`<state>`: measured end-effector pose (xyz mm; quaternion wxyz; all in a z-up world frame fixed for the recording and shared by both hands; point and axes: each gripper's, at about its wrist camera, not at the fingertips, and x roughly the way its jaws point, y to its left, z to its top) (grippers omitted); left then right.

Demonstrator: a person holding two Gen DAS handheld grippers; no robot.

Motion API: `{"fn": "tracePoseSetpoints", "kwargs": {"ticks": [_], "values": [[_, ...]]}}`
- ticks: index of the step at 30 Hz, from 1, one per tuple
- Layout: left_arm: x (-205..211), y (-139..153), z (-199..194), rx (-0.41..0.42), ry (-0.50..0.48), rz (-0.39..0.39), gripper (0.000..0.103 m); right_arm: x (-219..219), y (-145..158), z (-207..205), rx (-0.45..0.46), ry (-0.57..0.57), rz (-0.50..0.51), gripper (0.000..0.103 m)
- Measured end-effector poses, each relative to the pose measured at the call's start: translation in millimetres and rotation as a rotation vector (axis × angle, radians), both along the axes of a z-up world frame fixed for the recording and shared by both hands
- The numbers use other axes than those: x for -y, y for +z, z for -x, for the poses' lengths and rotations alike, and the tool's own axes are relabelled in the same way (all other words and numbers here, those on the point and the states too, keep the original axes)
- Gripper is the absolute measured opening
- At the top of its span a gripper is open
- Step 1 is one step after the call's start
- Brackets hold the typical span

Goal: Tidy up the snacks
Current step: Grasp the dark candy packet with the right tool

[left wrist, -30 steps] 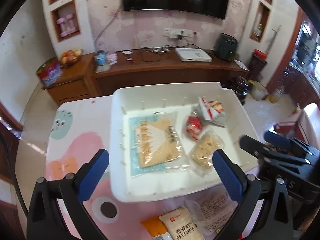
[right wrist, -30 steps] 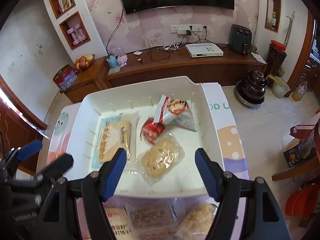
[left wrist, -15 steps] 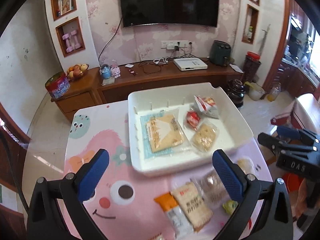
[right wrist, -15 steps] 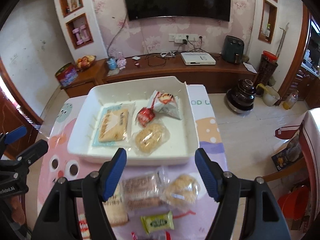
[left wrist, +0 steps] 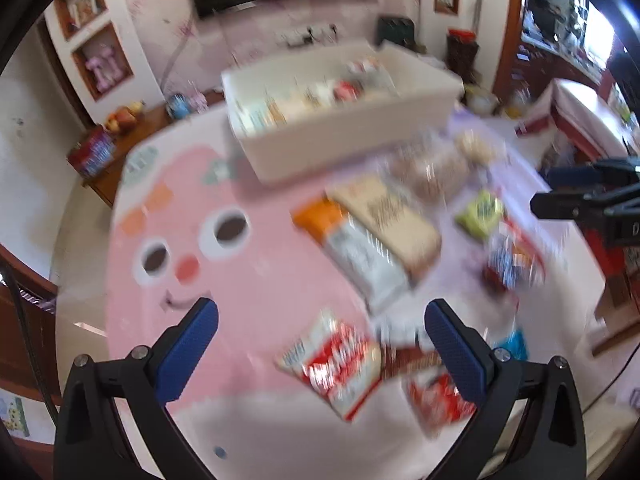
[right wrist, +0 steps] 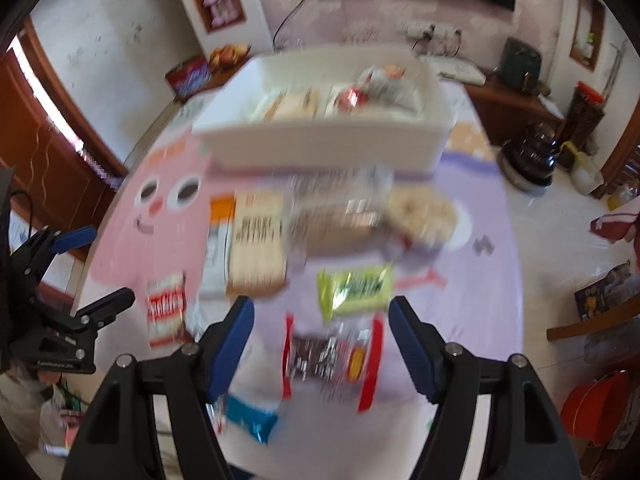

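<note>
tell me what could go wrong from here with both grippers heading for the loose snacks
1. The snacks lie packed together: the green packet sits right above the red-edged wrapper, so the open right gripper might pinch both.
2. The left gripper is open over a red and white packet near the table's front edge; a nudge could push it off.
3. Both views are blurred, so aim may be off.

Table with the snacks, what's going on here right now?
A person holds a tool in each hand over the table. Both the left tool and the right tool are open and hold nothing. The white bin at the far side already has a few snacks in it. More packets lie loose on the table, including a red-and-white packet between the left tool's fingers and a green packet ahead of the right. Both views are blurred.
</note>
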<state>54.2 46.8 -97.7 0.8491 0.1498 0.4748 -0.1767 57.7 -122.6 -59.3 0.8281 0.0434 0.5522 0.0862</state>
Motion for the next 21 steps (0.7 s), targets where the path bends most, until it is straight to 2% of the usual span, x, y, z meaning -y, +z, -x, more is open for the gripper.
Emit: {"fn": "tracePoseSetpoints", "kwargs": {"ticks": [3, 7, 9, 11, 16, 21], "values": [[-6, -28, 10, -0.053, -0.007, -0.032, 0.103, -6, -24, 12, -0.059, 0.003, -0.013, 0.070], [-14, -52, 13, -0.099, -0.006, -0.038, 0.103, -13, -50, 18, -0.111, -0.016, -0.032, 0.069], [-14, -60, 10, -0.114, -0.009, -0.039, 0.103, -16, -61, 19, -0.127, -0.024, -0.030, 0.066], [-12, -67, 7, -0.125, -0.022, -0.047, 0.103, -19, -71, 18, -0.147, -0.018, -0.029, 0.058], [-9, -79, 1, -0.149, -0.062, -0.067, 0.103, -22, -79, 13, -0.138, -0.006, 0.026, 0.048], [-11, -86, -5, -0.177, -0.072, -0.048, 0.103, -24, -84, 10, -0.125, 0.012, 0.090, 0.049]]}}
